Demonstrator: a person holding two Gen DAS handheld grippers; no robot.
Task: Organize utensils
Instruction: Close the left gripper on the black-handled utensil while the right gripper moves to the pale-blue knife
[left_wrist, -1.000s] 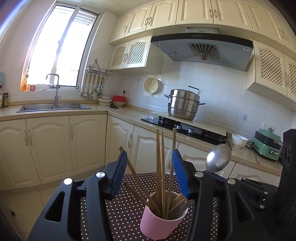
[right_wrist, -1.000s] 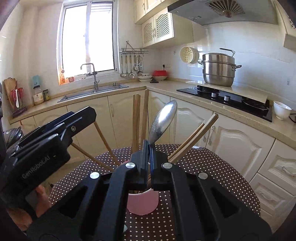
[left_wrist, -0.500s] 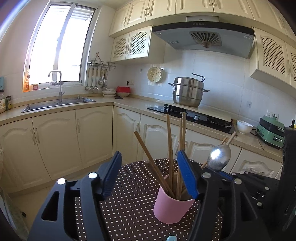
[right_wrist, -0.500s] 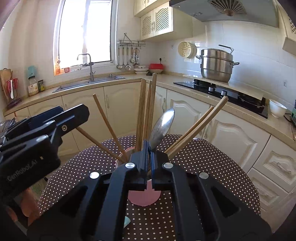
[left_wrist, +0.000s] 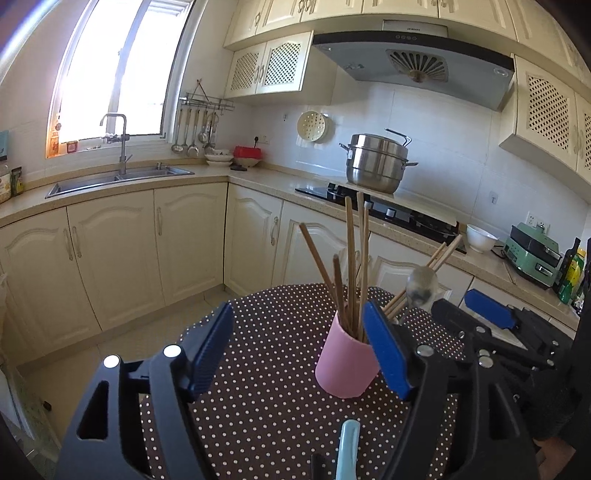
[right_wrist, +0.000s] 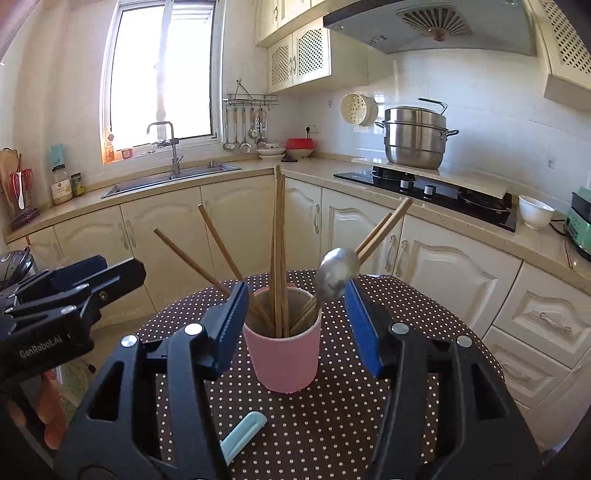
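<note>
A pink cup (right_wrist: 282, 354) stands on the round dotted table (right_wrist: 424, 325), with several wooden chopsticks (right_wrist: 279, 251) upright in it. A metal spoon (right_wrist: 336, 273) leans out of its right side, bowl up. My right gripper (right_wrist: 297, 326) is just short of the cup. Its jaws are opening, the pads flank the cup without touching it, and the spoon is free. In the left wrist view the cup (left_wrist: 347, 363) sits ahead and to the right, partly behind the right finger. My left gripper (left_wrist: 299, 349) is opening with nothing between its pads.
A light blue handle (right_wrist: 243, 435) lies on the table near me. A hand (right_wrist: 48, 406) holds the left gripper (right_wrist: 74, 291) at the left. Beyond are cabinets, a sink (left_wrist: 118, 181), a steel pot (left_wrist: 376, 164) on the stove and a white bowl (left_wrist: 480, 238).
The right gripper, earlier shut on the spoon's handle, has let go and the spoon stays in the cup. Both grippers have drawn back from the cup. The left jaws have widened.
</note>
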